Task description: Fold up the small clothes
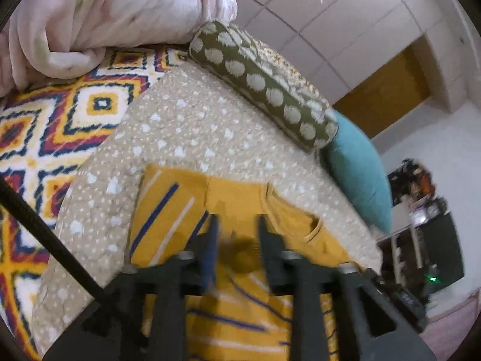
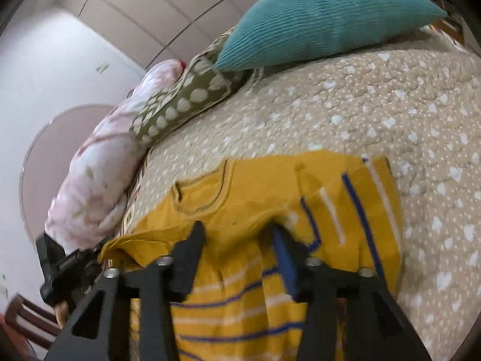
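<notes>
1. A beige quilt (image 1: 192, 126) with small white hearts is covering the bed, with tiled wall panels behind it; at the far left a bright diamond-patterned sheet (image 1: 45, 126) is showing beside the quilt.
2. A pink floral blanket (image 1: 114, 15) is lying bundled at the bed's head, an olive bolster (image 1: 264, 87) with pale dots is resting beside it, and a teal cushion (image 1: 357, 174) is sitting to the bolster's right.
3. A yellow garment (image 1: 240, 198) with blue and white stripes is lying on the quilt, partly folded over itself.
4. The left gripper (image 1: 237, 228) is hovering over the garment, jaws partly apart and gripping nothing.
5. The right gripper (image 2: 237, 234) is likewise standing partly open above the cloth, nothing pinched.
</notes>
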`<state>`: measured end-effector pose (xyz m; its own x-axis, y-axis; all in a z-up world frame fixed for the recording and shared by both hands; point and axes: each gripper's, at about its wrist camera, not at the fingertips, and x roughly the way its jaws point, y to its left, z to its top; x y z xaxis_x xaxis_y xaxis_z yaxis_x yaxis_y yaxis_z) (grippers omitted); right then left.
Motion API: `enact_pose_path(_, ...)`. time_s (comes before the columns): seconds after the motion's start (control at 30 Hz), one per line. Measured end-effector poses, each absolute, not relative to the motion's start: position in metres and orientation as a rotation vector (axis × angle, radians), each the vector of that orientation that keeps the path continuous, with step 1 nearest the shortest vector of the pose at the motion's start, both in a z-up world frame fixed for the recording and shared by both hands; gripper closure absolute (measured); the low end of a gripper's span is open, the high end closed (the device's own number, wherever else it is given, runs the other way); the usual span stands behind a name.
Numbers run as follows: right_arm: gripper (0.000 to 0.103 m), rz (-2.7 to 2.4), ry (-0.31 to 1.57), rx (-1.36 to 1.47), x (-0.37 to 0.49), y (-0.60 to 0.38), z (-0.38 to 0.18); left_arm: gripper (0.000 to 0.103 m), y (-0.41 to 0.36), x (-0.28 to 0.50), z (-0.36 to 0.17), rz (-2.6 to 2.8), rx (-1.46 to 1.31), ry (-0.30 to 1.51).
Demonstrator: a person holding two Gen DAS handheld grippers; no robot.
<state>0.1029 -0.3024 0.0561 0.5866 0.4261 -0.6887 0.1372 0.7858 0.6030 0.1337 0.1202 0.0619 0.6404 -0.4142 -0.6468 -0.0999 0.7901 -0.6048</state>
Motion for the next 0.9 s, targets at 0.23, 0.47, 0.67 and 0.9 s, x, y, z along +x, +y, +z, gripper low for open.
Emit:
enact_pose_path(0.23, 0.035, 0.078, 0.935, 0.616, 0.131, -0.319, 0.054, 0.052, 0.138, 0.135, 0.07, -0.149, -0.612, 0.839)
enact_pose_path(0.47, 0.035, 0.132, 0.916, 0.506, 0.093, -0.314, 0.072, 0.05, 0.115, 0.099, 0.078, -0.183, -0.387, 0.85)
enact_pose_path(0.67, 0.035, 0.252, 0.897, 0.437, 0.07, -0.269, 0.087, 0.04, 0.102, 0.035, 0.071, -0.136, -0.264, 0.838)
enact_pose_path(0.9, 0.054, 0.472, 0.944, 0.227, 0.079, -0.148, 0.094, 0.083, 0.121, 0.002, 0.038, -0.008, -0.189, 0.86)
